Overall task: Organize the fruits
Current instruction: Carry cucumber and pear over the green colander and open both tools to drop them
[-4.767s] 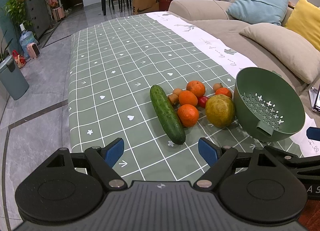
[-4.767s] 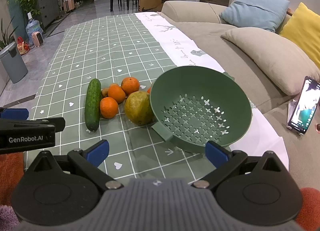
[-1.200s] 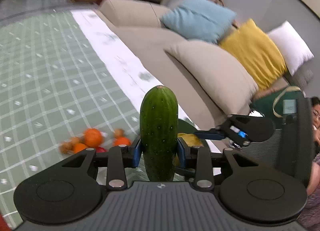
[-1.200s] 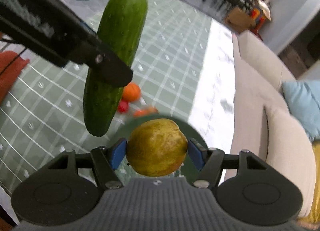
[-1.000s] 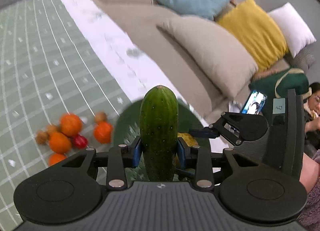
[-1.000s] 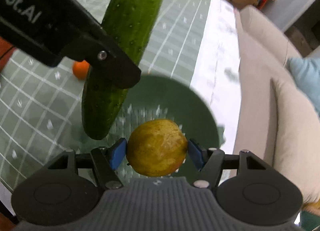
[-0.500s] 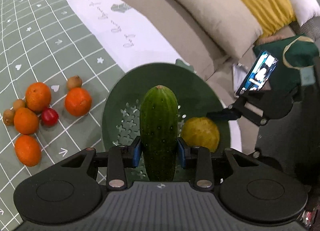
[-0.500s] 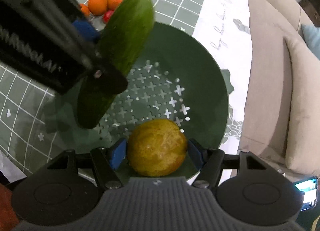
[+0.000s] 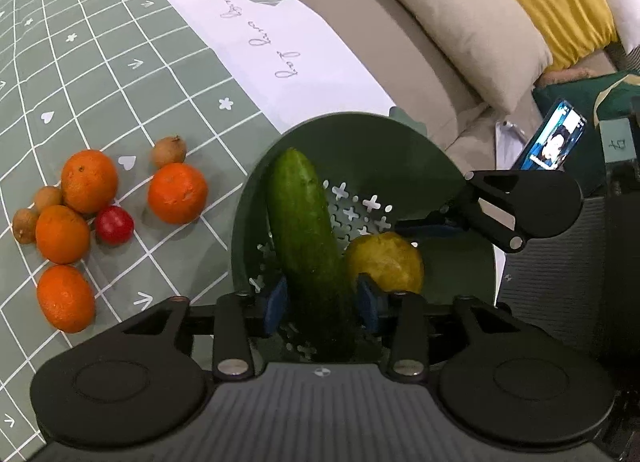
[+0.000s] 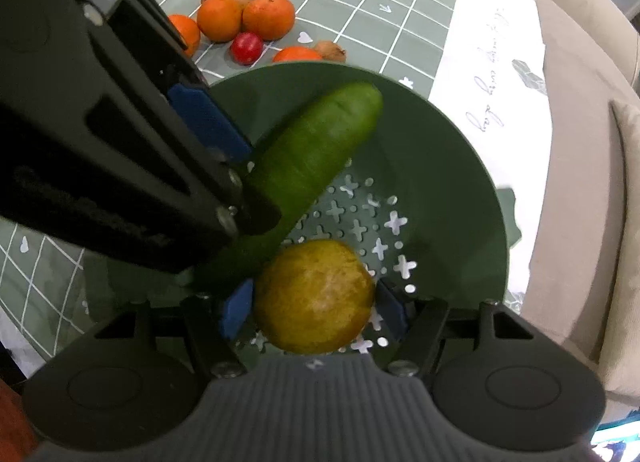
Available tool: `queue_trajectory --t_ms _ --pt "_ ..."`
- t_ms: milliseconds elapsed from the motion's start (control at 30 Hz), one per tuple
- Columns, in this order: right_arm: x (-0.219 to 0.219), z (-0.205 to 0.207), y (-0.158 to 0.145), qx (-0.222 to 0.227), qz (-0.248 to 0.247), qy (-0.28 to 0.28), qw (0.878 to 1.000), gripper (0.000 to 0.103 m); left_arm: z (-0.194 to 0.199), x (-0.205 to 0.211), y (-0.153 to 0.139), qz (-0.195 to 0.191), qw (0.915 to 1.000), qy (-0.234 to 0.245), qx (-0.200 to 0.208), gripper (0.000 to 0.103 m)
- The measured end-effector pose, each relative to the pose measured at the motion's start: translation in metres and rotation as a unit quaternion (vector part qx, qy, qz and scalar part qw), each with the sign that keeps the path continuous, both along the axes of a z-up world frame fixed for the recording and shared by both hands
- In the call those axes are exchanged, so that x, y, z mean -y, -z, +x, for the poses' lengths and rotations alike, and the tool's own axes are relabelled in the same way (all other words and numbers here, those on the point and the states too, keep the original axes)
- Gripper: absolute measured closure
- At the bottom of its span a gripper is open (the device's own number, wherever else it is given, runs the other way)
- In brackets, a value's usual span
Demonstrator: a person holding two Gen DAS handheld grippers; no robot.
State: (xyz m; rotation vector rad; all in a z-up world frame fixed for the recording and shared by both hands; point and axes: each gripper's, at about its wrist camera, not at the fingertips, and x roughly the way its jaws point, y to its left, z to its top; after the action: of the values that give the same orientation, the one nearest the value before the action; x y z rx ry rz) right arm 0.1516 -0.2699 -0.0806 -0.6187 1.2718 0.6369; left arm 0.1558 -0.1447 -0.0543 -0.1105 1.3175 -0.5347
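The green colander [image 9: 400,142] [image 10: 460,166] sits at the table's right side. The cucumber [image 9: 304,234] [image 10: 312,158] lies slanted inside it, and my left gripper [image 9: 320,302] stands open around its near end with small gaps at the blue pads. The yellow-green round fruit [image 9: 384,262] [image 10: 316,294] rests on the colander floor beside the cucumber. My right gripper [image 10: 312,308] is open around it, its pads slightly apart from the fruit. Several oranges [image 9: 176,192] [image 10: 268,16], a small red fruit [image 9: 114,224] and brown longans [image 9: 168,150] lie on the cloth to the left.
The green checked tablecloth [image 9: 100,62] has a white strip [image 9: 280,30] along the sofa side. A beige sofa with cushions [image 9: 460,22] runs to the right. A phone [image 9: 552,138] leans there.
Both grippers came down into the colander and opened. The cucumber tipped over to lie against the colander wall, and the yellow-green fruit now rests on the colander floor.
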Motion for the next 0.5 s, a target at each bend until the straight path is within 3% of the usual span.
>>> queue_trajectory --t_ms 100,233,500 --pt "-0.003 -0.001 -0.010 0.011 0.001 0.004 1.000 0.039 -0.004 -0.002 -0.004 -0.003 1.0000 -0.001 0.005 0.051" --pt "-0.009 -0.004 -0.022 0.030 -0.006 0.005 1.000 0.030 -0.010 -0.007 -0.017 -0.013 0.9997 0.000 0.019 0.051" --pt "-0.021 -0.017 -0.052 0.084 -0.018 0.031 0.996 0.023 -0.034 -0.040 -0.059 -0.037 0.9961 -0.009 0.079 0.050"
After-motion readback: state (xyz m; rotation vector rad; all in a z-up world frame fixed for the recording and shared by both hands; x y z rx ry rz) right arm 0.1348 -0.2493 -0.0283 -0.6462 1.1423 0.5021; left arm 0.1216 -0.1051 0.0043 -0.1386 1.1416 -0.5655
